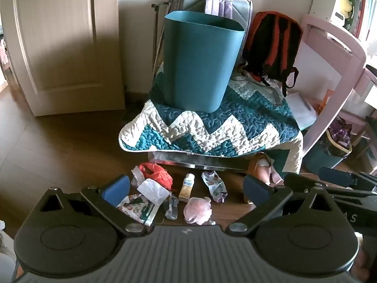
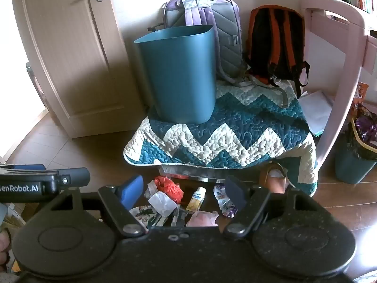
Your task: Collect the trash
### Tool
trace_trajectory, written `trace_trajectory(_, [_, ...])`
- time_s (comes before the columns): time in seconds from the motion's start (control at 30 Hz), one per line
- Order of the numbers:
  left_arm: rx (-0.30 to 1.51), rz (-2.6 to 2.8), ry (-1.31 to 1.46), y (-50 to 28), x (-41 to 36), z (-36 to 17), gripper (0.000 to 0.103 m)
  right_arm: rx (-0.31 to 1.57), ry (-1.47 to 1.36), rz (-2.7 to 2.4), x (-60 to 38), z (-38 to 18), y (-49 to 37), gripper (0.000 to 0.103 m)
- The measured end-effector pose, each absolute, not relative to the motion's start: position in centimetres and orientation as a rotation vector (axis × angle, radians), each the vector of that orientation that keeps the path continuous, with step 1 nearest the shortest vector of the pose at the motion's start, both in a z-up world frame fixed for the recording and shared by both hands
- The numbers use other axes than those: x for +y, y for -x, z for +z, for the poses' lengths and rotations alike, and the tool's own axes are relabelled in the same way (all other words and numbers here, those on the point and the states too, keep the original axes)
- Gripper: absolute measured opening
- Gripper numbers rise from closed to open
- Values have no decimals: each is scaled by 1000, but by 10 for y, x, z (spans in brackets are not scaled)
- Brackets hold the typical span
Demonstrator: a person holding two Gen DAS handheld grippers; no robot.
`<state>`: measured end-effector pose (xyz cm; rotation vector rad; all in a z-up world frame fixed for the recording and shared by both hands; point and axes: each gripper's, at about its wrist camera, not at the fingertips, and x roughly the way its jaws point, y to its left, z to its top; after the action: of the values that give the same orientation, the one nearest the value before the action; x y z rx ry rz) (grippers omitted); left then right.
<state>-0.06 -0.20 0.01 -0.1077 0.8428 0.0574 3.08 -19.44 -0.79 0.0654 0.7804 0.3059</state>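
Observation:
A teal bin (image 1: 200, 59) (image 2: 179, 73) stands upright on a quilt-covered stool. Trash lies on the wooden floor in front of the stool: a red plastic bag (image 1: 156, 173) (image 2: 170, 186), a white tissue (image 1: 153, 189) (image 2: 162, 200), a small bottle (image 1: 187, 186) (image 2: 196, 199), a printed wrapper (image 1: 214, 185) (image 2: 222, 202), a pink crumpled piece (image 1: 196, 210) (image 2: 202, 218) and a printed packet (image 1: 139, 208). My left gripper (image 1: 186, 186) hangs open above the pile, nothing between its fingers. My right gripper (image 2: 185, 192) is open too, beside the left one, also above the pile.
A zigzag quilt (image 1: 212, 127) drapes the stool. A grey-purple backpack (image 2: 212, 21) and an orange-black backpack (image 2: 275, 40) lean behind the bin. A pink chair frame (image 2: 339, 70) and a second, lined bin (image 2: 355, 162) stand at the right; a door (image 2: 70, 47) at the left.

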Motion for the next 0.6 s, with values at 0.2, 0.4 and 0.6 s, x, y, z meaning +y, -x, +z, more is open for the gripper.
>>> trace_trajectory(0.2, [847, 54, 133, 2, -2, 0, 103, 785, -66, 313, -195, -7, -32, 77])
trace_trajectory(0.4, [847, 55, 123, 4, -2, 2, 103, 788, -66, 318, -197, -8, -33, 77])
trace_trajectory(0.6, [853, 63, 122, 1, 0, -1, 103, 791, -65, 329, -198, -9, -35, 77])
